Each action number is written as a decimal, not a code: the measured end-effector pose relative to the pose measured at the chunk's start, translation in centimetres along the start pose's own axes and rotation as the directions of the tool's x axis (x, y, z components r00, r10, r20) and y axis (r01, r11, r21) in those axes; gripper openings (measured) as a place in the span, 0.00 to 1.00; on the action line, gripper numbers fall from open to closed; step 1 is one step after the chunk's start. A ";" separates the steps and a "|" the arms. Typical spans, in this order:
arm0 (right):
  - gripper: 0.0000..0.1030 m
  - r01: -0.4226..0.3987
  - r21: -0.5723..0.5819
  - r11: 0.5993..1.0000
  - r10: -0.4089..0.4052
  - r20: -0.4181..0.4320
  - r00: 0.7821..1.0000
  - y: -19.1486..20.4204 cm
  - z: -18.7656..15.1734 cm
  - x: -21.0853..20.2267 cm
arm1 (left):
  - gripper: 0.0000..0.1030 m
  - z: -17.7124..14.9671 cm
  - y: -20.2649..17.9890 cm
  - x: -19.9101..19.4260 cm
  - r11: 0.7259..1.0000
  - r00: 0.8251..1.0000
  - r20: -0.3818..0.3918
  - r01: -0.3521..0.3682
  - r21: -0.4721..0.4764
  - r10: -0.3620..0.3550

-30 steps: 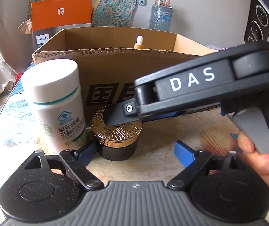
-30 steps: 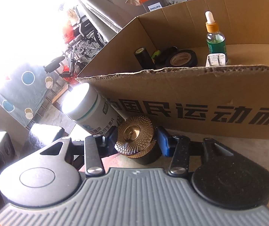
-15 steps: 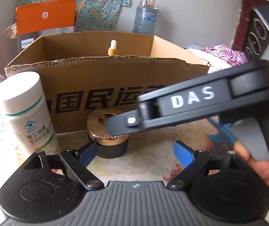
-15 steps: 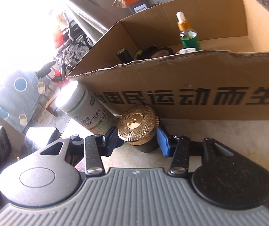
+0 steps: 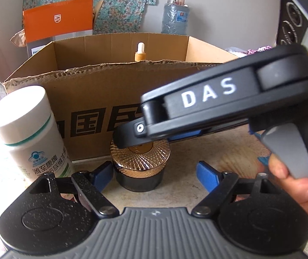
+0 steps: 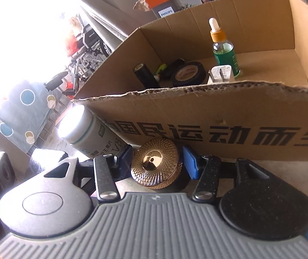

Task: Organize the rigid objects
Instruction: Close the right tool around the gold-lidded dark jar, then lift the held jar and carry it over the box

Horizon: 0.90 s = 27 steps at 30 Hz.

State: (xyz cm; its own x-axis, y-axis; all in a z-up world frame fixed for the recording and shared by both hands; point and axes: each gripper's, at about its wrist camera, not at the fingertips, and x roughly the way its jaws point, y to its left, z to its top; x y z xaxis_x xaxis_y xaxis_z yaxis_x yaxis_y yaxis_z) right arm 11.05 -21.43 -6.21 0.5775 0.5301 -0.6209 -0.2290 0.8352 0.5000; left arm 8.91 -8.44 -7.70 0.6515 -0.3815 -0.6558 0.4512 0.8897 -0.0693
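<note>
Your right claw [image 6: 157,160] is opening, pads flanking but not pressing the gold-lidded jar [image 6: 155,166], which is sitting on the bench [image 5: 229,164] just before the cardboard box [image 6: 218,116]. Your left claw [image 5: 155,172] is closing, nothing between its pads; white bottle [image 5: 27,133] standing left.

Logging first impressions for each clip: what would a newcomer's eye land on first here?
Probably the gold-lidded jar on the table, straddled by the right gripper, whose jaws are opening with a gap at each pad. Next, the white bottle standing left of it, before the open cardboard box that holds a dropper bottle and black tape roll. In the left wrist view, the right gripper's black body marked DAS fills the right side.
</note>
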 end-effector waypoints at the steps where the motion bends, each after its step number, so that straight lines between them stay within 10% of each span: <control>1: 0.51 -0.002 0.000 1.000 0.002 -0.001 1.000 0.1 0.0 0.1 | 0.82 0.0 0.0 -0.1 1.000 1.000 0.000 0.004 0.000 -0.004; 21: 0.61 0.057 0.032 0.998 -0.057 -0.007 0.998 -0.9 -2.3 -4.3 | 0.77 -1.3 -2.7 -1.5 0.993 0.994 -0.012 0.111 0.038 -0.111; 27: 0.99 0.226 -0.050 0.973 -0.224 0.035 0.974 0.5 -1.5 -6.5 | 0.76 -1.2 -3.2 -1.3 0.994 0.998 0.024 0.054 0.096 -0.056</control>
State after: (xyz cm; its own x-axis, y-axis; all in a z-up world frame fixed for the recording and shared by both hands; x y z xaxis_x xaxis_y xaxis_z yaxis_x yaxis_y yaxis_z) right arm 5.98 -24.20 -2.84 0.6410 0.3238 -0.6959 -0.1314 0.9396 0.3161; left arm 5.83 -10.51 -7.50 0.6397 -0.4368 -0.6325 0.5421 0.8397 -0.0317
